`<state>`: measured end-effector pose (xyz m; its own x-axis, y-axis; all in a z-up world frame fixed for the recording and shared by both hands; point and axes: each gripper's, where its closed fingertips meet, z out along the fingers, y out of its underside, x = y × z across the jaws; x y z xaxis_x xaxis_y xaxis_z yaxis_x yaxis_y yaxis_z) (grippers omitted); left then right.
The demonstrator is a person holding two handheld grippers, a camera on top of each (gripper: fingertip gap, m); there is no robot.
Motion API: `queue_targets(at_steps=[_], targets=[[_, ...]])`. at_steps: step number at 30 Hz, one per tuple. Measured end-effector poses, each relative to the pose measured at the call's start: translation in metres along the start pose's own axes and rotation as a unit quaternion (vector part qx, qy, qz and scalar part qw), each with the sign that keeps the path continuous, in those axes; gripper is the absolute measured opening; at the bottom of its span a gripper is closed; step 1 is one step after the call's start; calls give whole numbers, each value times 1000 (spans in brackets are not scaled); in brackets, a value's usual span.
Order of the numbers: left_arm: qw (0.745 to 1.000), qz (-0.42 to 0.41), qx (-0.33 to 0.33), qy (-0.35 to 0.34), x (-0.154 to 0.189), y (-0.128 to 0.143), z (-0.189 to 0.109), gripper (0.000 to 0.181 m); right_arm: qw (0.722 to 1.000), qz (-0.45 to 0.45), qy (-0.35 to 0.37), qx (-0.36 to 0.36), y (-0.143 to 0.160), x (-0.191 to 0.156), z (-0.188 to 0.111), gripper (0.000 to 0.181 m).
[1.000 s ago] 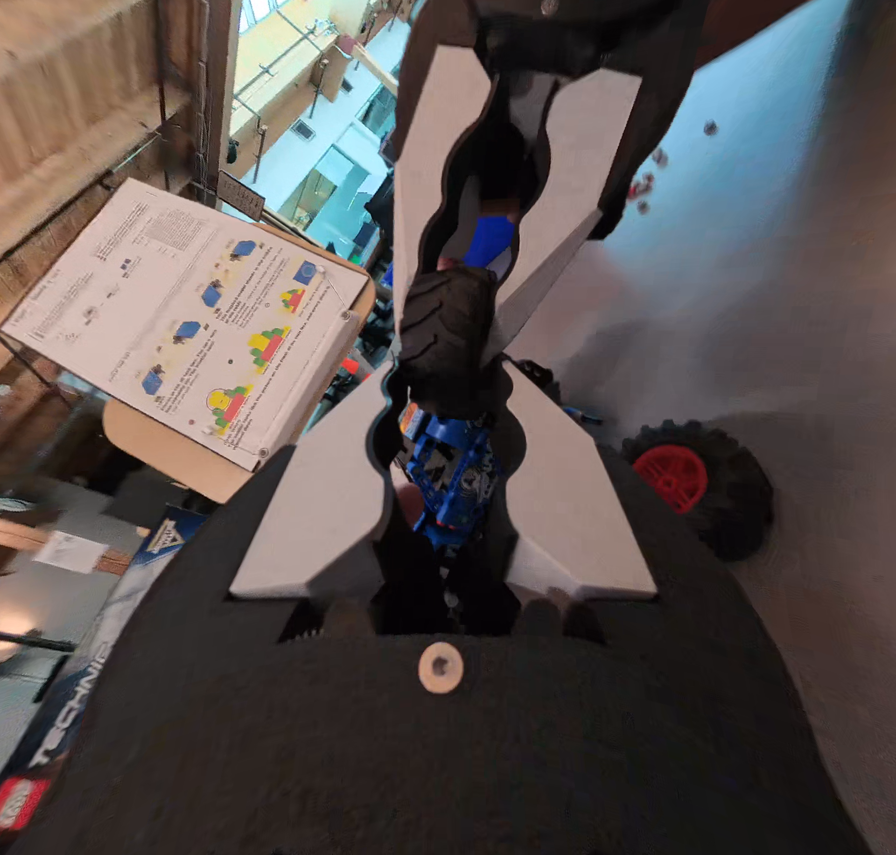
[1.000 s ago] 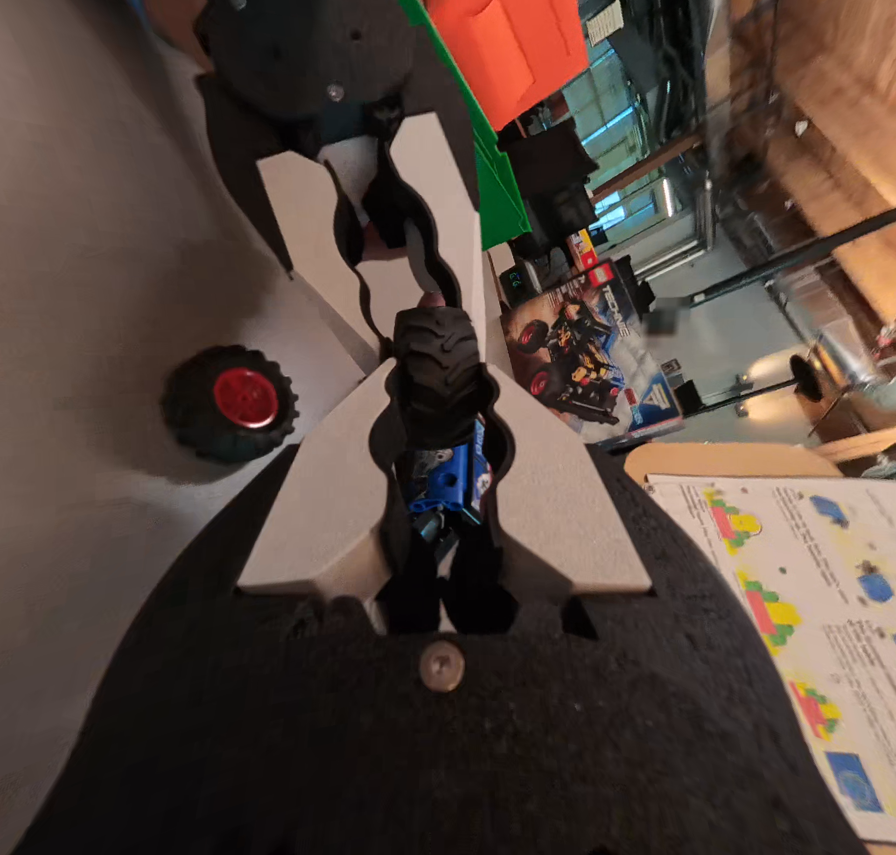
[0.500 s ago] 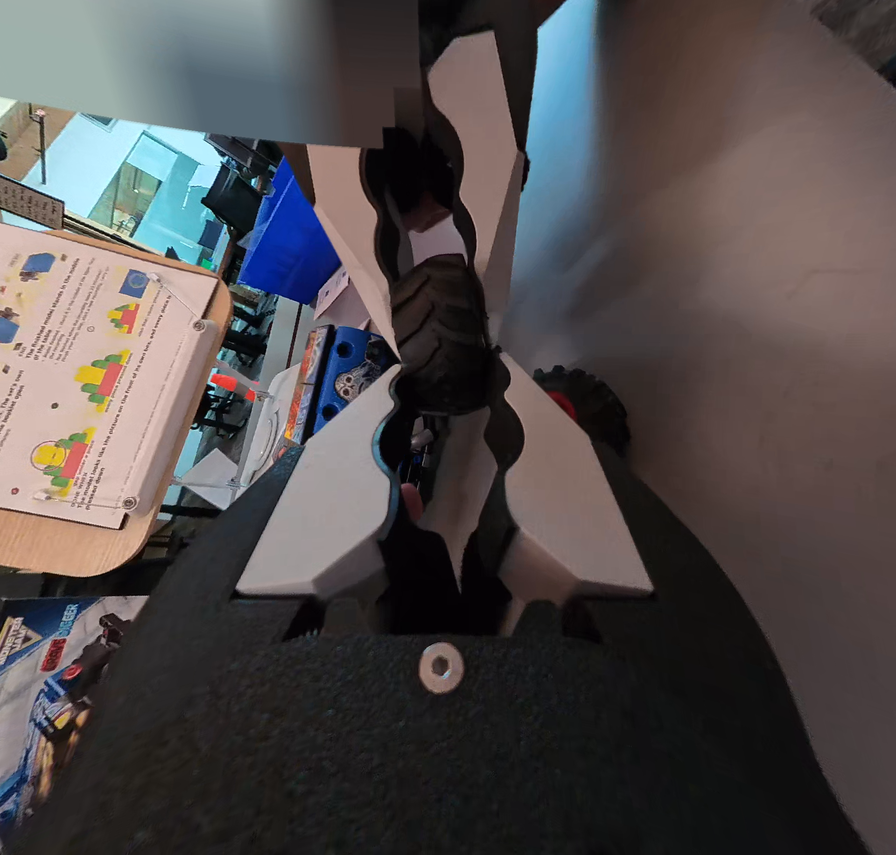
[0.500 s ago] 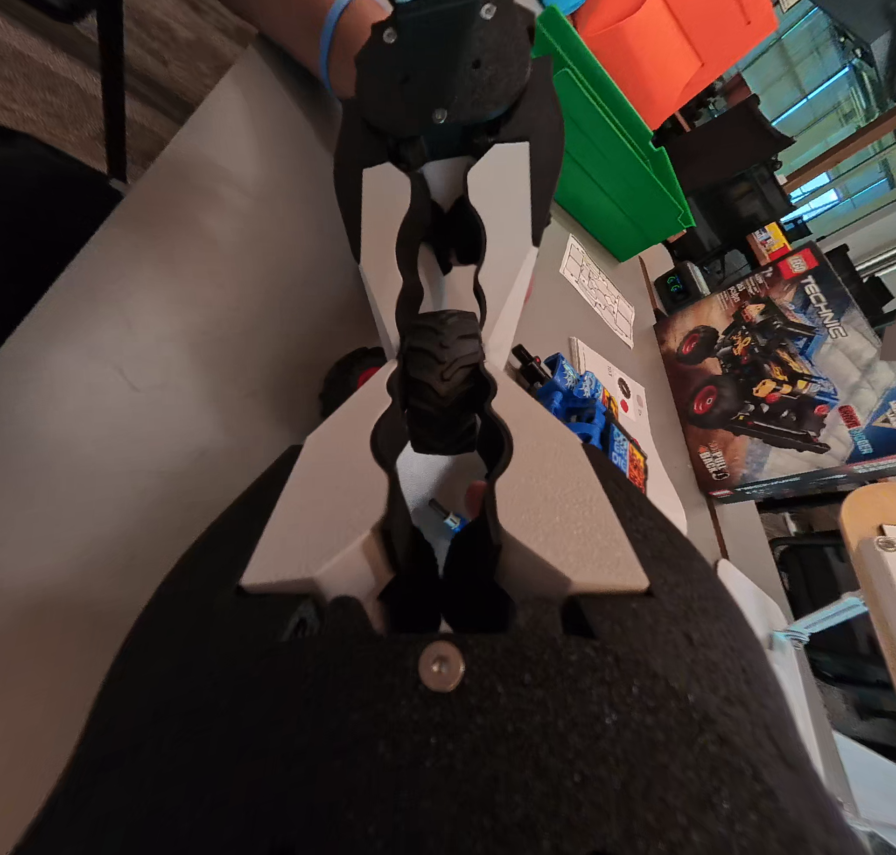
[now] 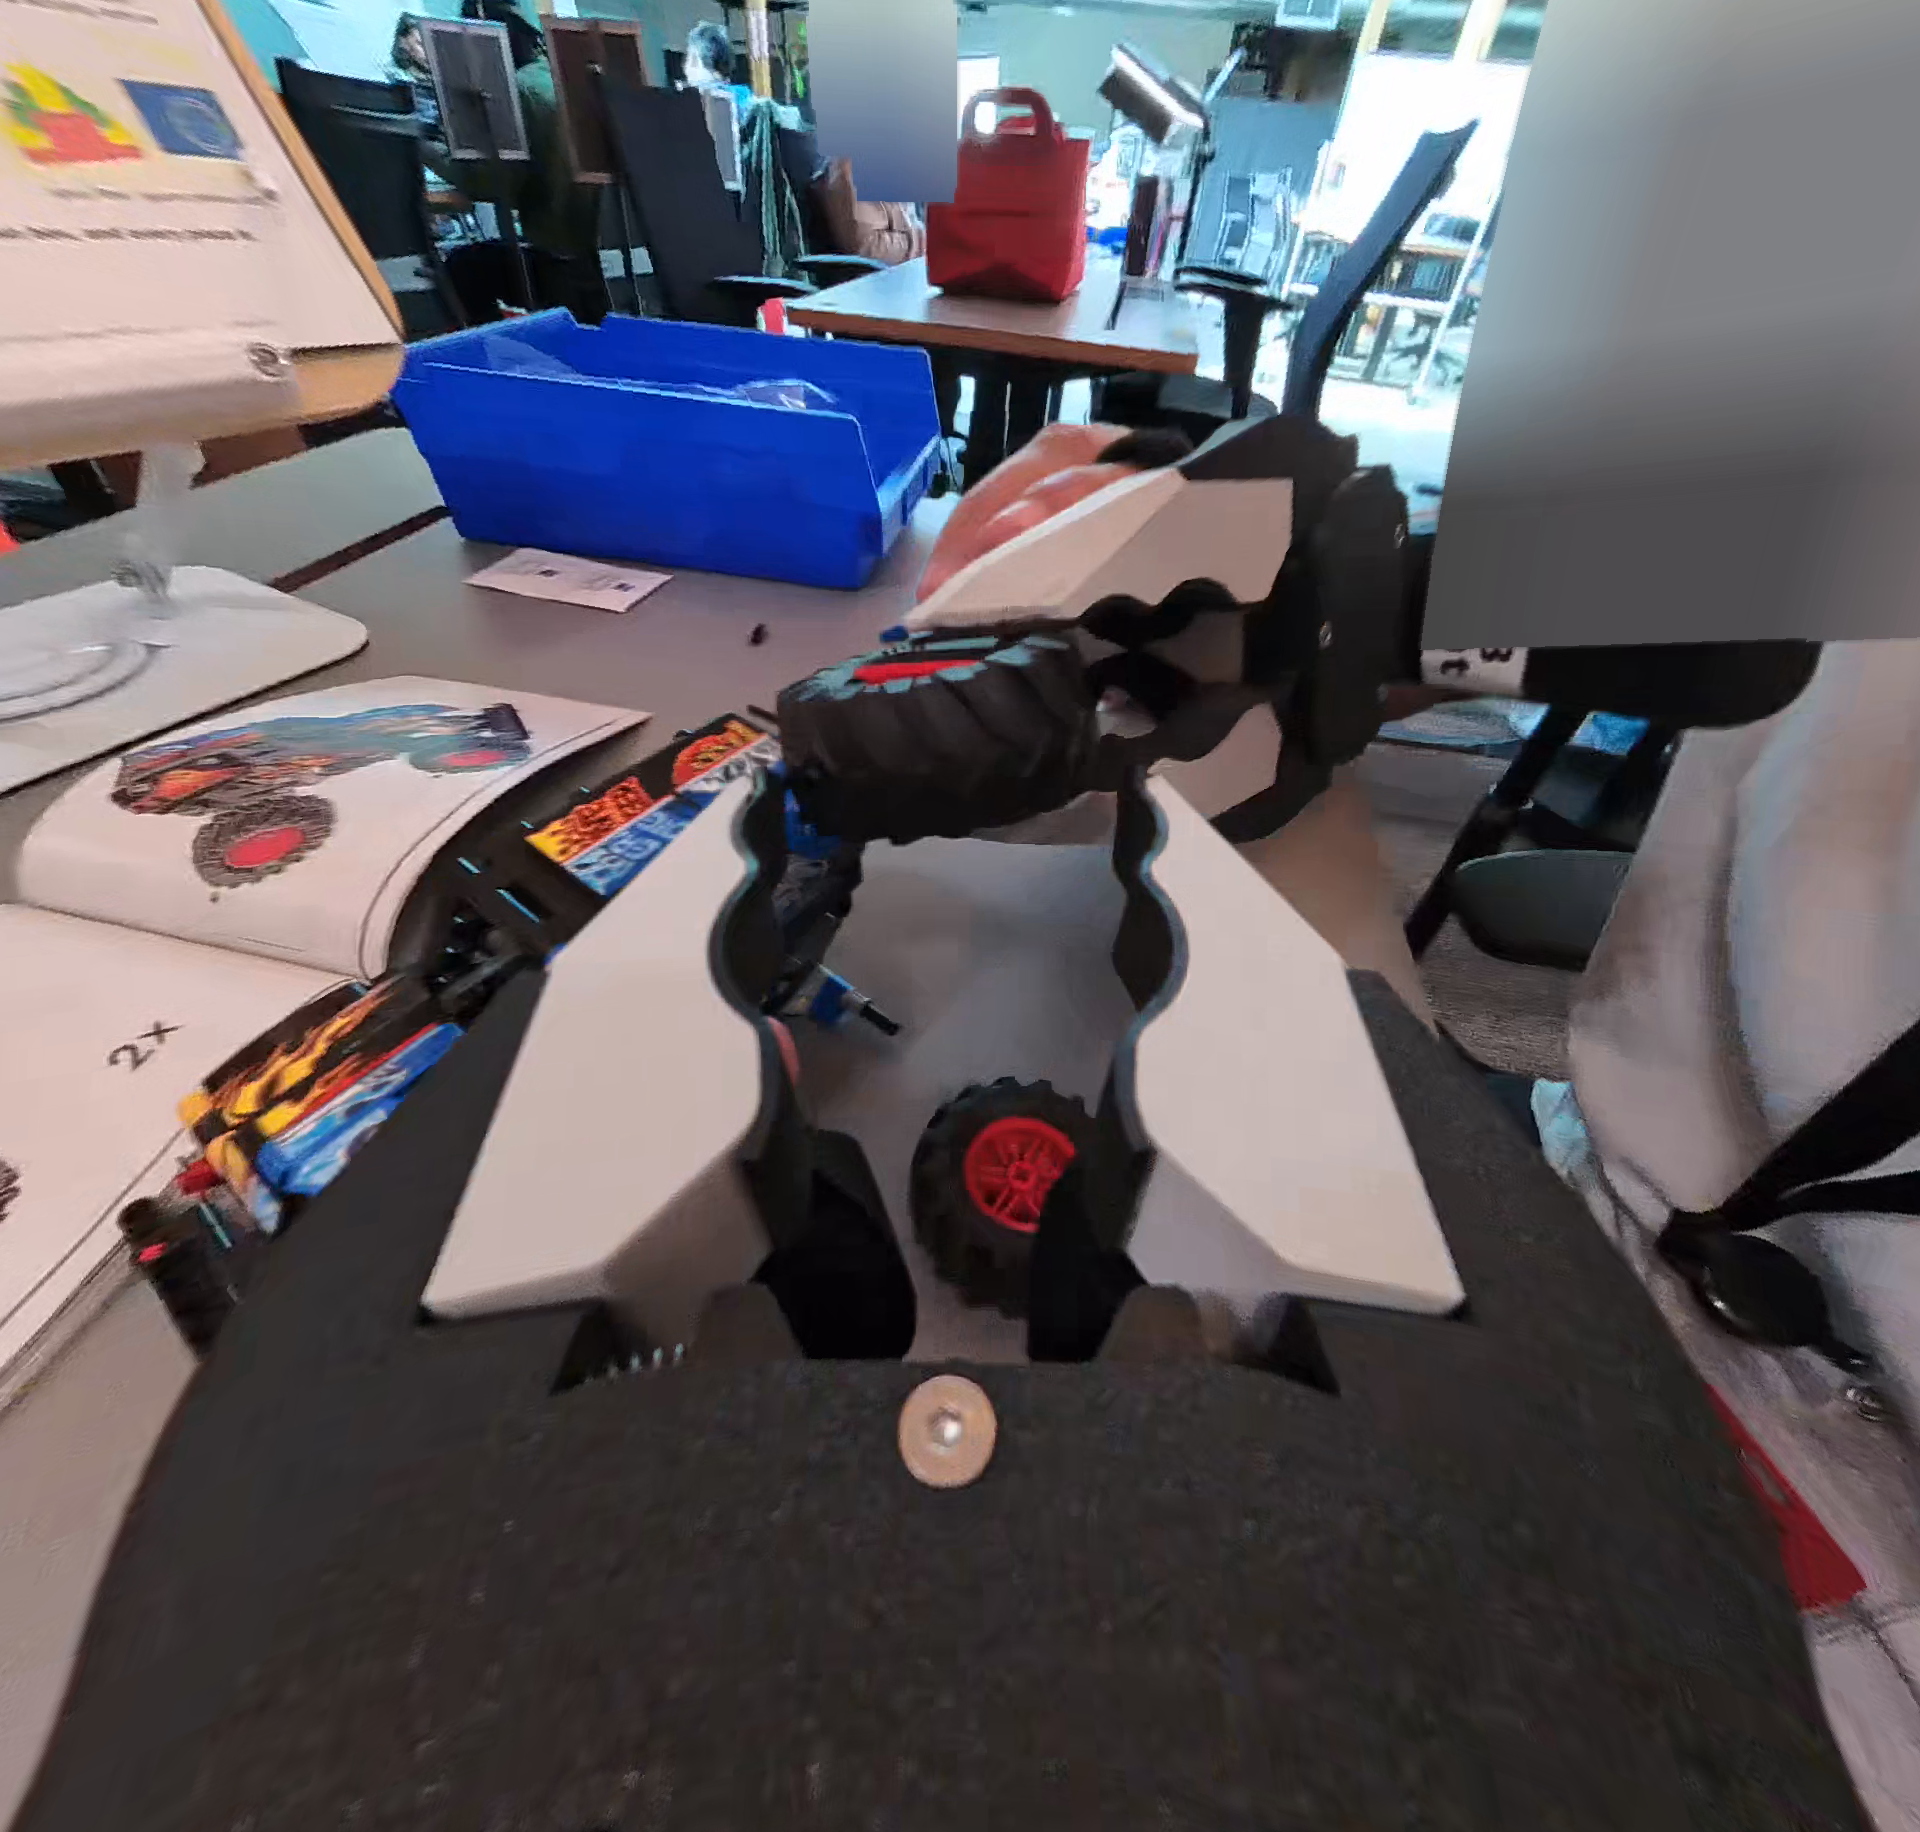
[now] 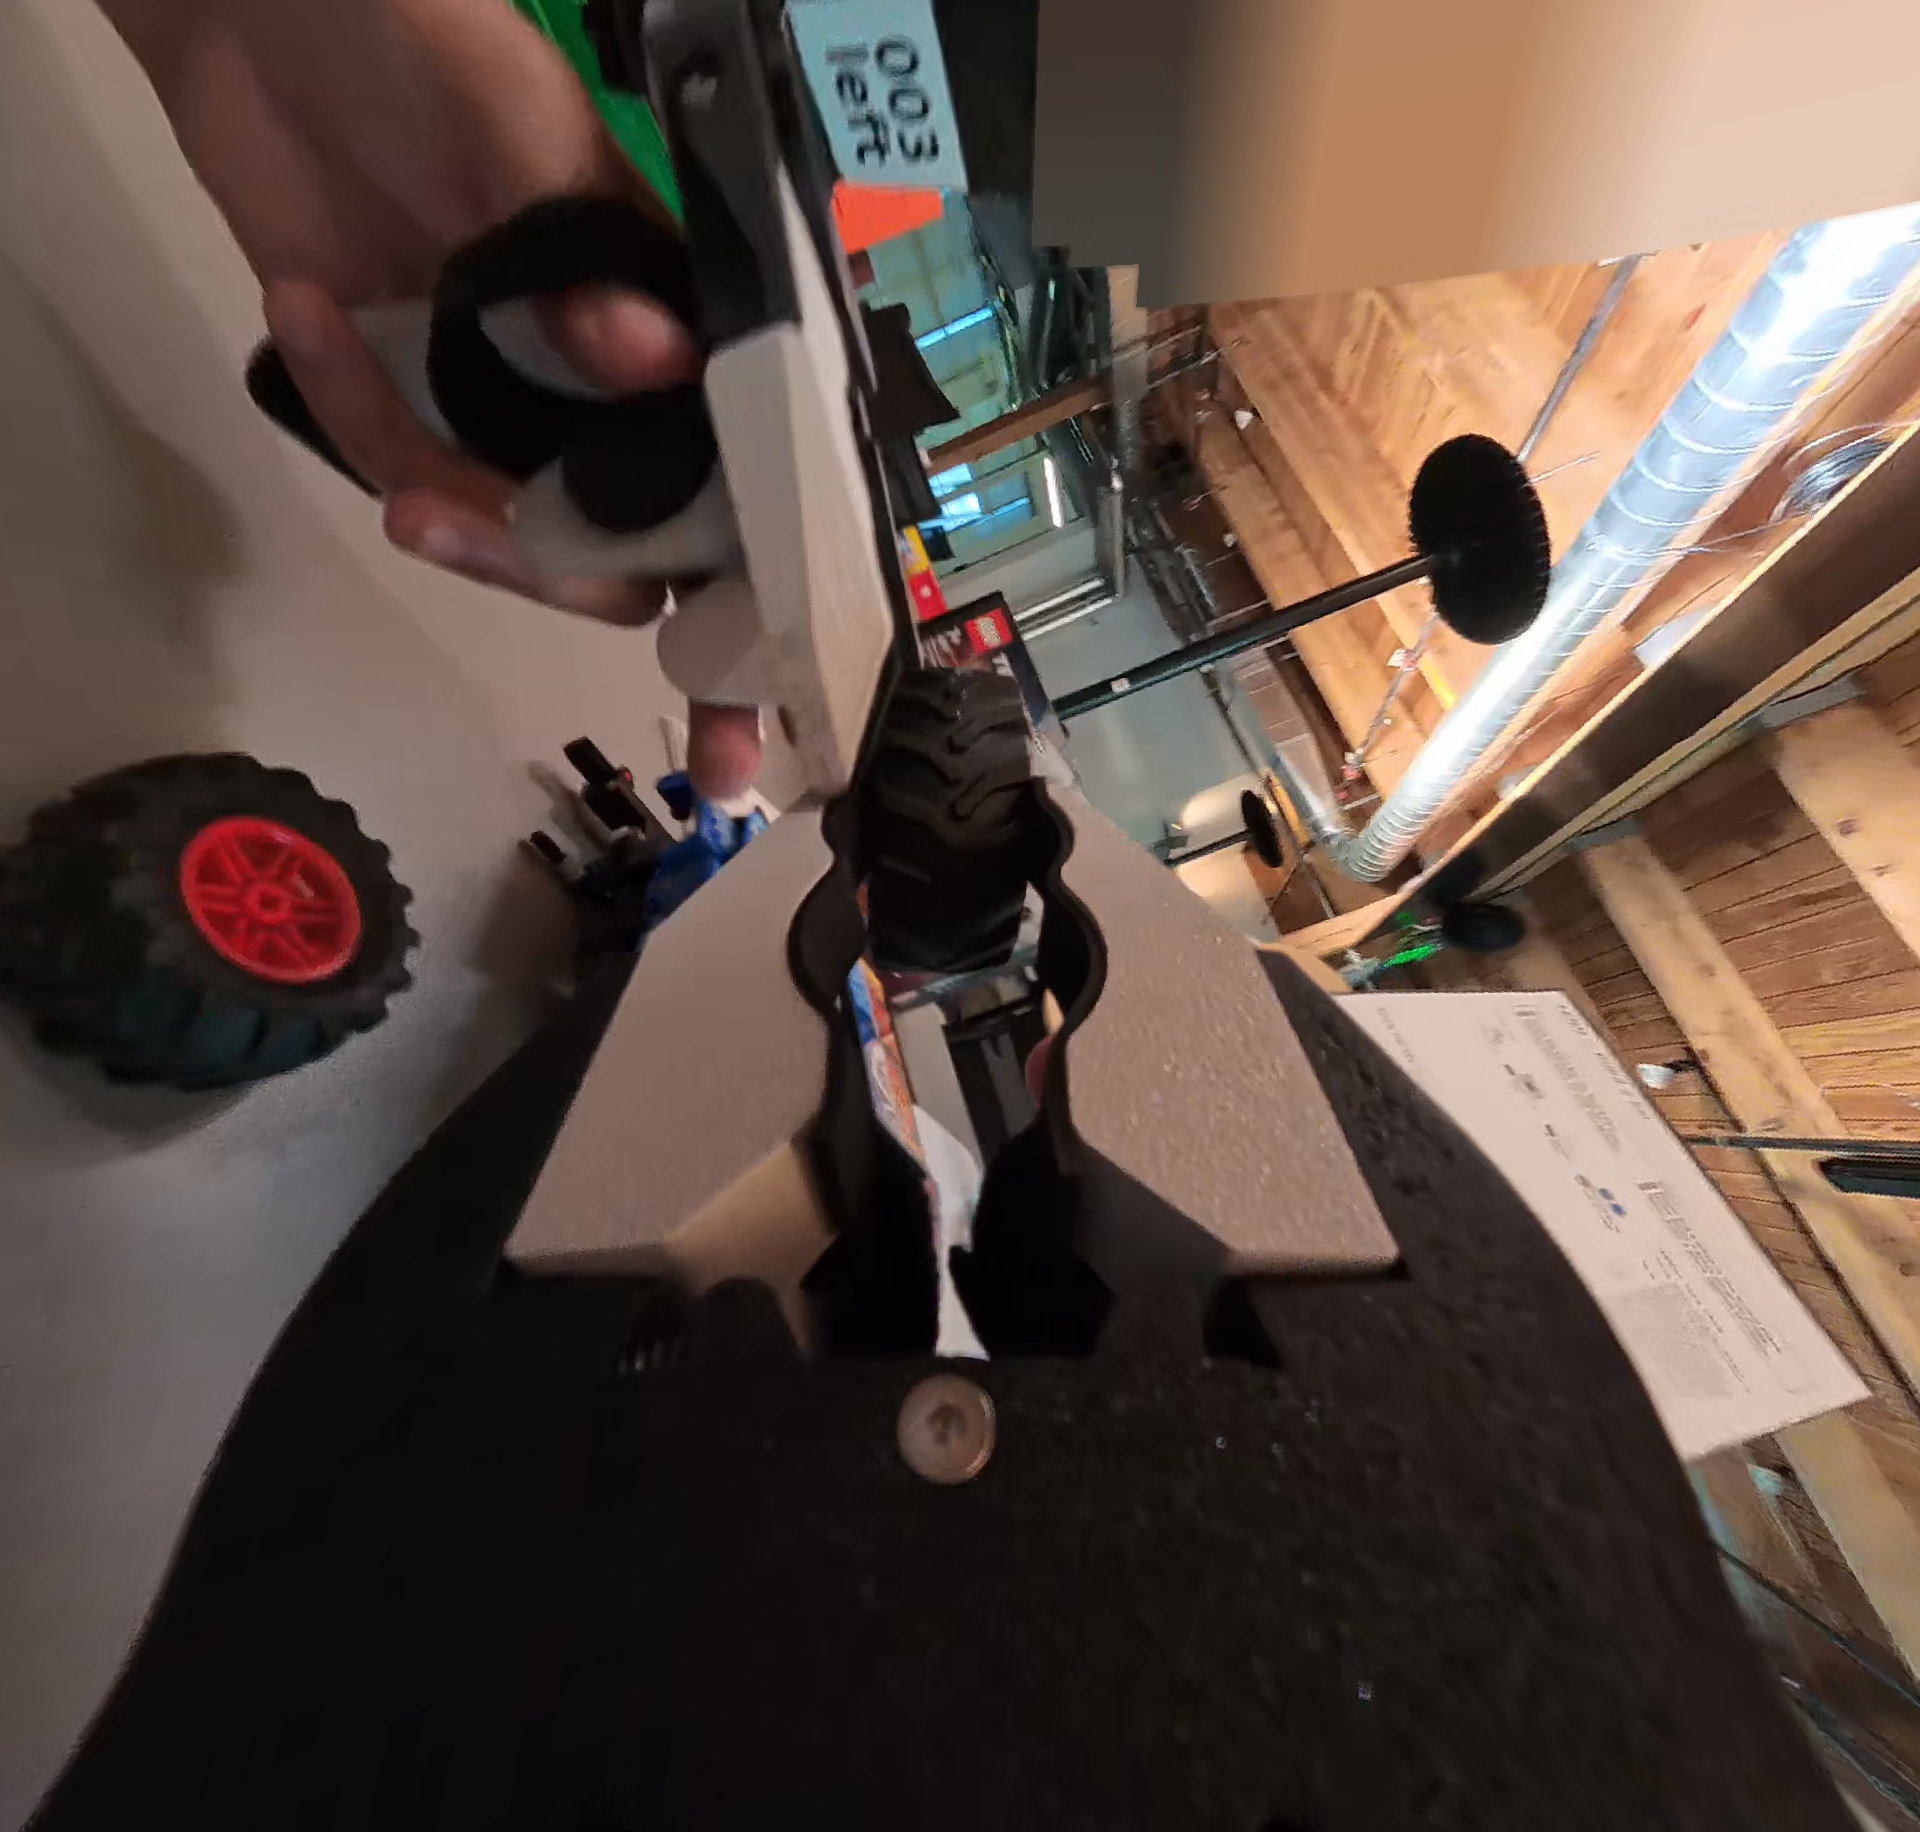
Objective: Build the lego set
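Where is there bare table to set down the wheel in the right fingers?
Bare grey table lies between the blue bin and the open booklet, and around the loose wheel. It is crowded where the truck chassis lies against the booklet.

In the right wrist view the gripped wheel [image 6: 951, 826] shows only its tread, its red hub hidden between the right tool's [image 6: 945, 889] fingers, while the blue truck body [image 5: 644, 826] (largely covered by the left tool [image 5: 940, 909]) and the open booklet [image 5: 208, 847] run off the frame.
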<state>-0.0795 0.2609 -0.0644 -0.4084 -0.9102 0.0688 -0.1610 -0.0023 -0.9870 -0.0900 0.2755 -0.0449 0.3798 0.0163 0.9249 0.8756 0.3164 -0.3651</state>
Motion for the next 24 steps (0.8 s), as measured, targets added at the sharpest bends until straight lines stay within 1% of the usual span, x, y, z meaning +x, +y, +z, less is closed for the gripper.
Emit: queue_targets(at_steps=[3,5,6,10,12,14,16,17,18,20,24], targets=[[1000,-15,7,22,9,2,3,68,1000,15,-14,15,-7,-5,-1,29],[997,-46,14,55,14,1,3,59,999,8,-18,43,-18,-8,-6,29],[996,-58,18,70,17,1,2,59,999,3,-16,48,-21,-8,-7,29],[996,-56,21,72,16,4,3,58,997,26,-53,46,-17,-12,-9,30],[995,-59,26,81,16,3,0,58,997,31,-58,39,-11,-11,-9,33],[994,-64,19,92,16,4,-2,58,995,48,-77,30,-6,-13,-8,41],[990,-72,14,118,23,6,-2,58,992,59,-110,36,-9,-23,-9,39],[990,-68,4,123,26,9,0,57,992,50,-110,37,-9,-25,-10,36],[991,-61,-7,120,27,13,2,57,993,42,-107,35,-8,-25,-10,29],[992,-55,-8,116,28,14,3,58,993,36,-106,37,-9,-25,-11,28],[989,-81,-1,124,26,9,2,57,994,40,-97,24,-7,-20,-9,27]])
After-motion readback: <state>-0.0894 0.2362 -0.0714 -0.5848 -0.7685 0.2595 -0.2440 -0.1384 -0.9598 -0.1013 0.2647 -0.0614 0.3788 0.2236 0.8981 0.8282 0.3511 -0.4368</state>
